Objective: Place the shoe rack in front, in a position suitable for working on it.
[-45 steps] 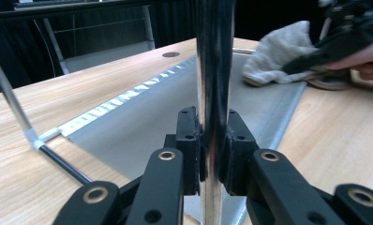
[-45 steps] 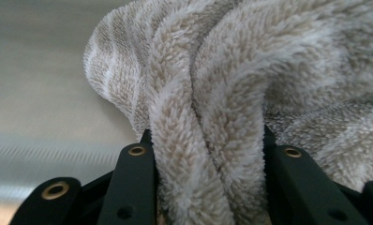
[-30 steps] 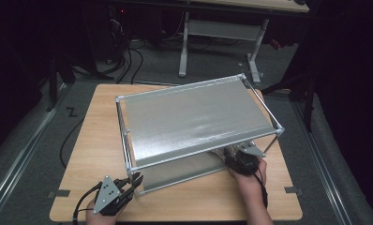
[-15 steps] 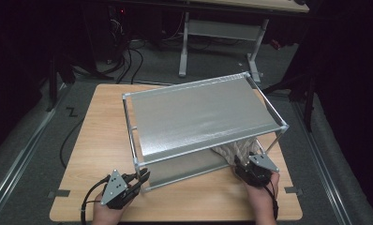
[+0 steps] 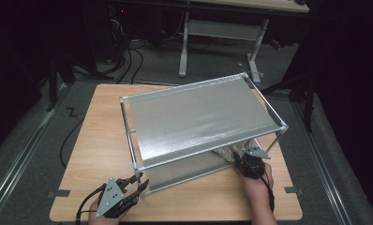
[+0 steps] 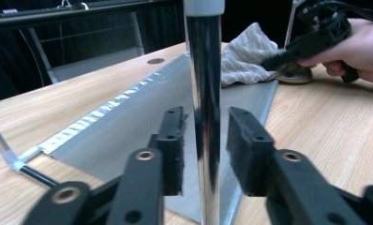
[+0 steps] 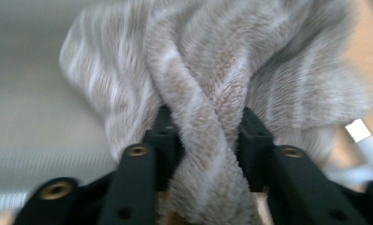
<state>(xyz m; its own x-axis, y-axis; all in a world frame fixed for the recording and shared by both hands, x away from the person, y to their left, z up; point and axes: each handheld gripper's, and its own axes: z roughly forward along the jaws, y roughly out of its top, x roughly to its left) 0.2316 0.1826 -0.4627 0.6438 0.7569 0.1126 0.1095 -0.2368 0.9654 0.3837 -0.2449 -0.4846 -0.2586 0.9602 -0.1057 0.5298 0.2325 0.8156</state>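
A metal rack with a silver fabric top shelf (image 5: 198, 117) stands on the wooden table (image 5: 100, 140). My left gripper (image 5: 140, 183) is at its front left post (image 6: 203, 70). The chrome post stands between the jaws (image 6: 205, 117), which have just been opening, and a thin gap shows on each side. A striped beige towel (image 5: 227, 152) lies on the lower silver sheet (image 5: 184, 171) under the shelf. My right gripper (image 5: 241, 159) reaches in at the front right. Its jaws have just been closing and pinch a fold of the towel (image 7: 198, 56) between the pads (image 7: 205, 122).
The right hand and its gripper (image 6: 311, 37) show beyond the post, beside the towel (image 6: 245, 54). A desk frame (image 5: 217, 28) and cables (image 5: 128, 51) stand on the dark floor behind the table. Bare wood runs along the table's left side and front edge.
The rack has shifted slightly to the right. My right gripper swung out to the right, then came back in onto the towel. The left gripper stays at the front left post.
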